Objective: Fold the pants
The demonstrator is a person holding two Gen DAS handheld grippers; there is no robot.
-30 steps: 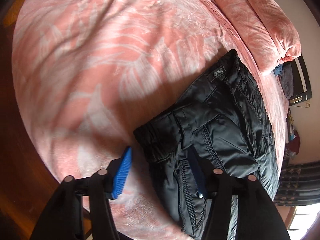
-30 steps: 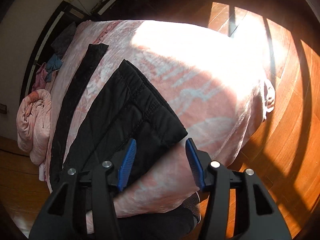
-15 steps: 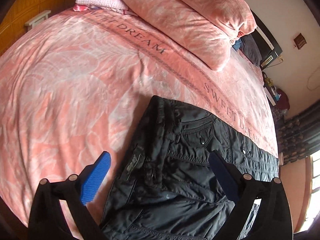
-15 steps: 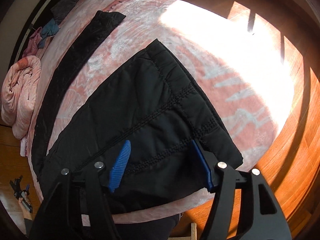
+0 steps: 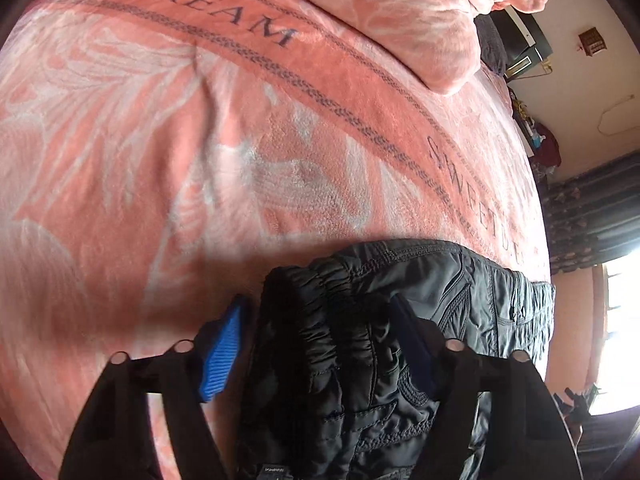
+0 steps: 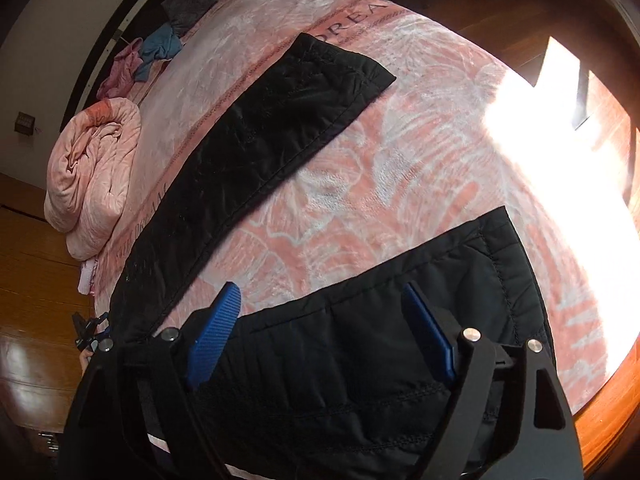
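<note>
On pink bedspread (image 6: 360,208): black padded pants (image 6: 360,360), legs spread apart. Soft, bulky, slippery shell. Left gripper (image 5: 316,344) and right gripper (image 6: 320,332) gaping, astride fabric. Grasp waistband and hem.

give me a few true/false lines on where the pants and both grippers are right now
1. The black pants lie on a pink blanket. True.
2. The left gripper is shut on the waistband. False: its jaws stand open on either side of the bunched elastic waistband.
3. The two pant legs lie stacked together. False: in the right wrist view they spread apart, with blanket showing between them.
4. The right gripper is open over the near leg. True.
5. The blanket is plain, without lettering. False: it carries the words SWEET DREAM.
6. A rolled pink quilt sits at the bed's far side. True.
</note>
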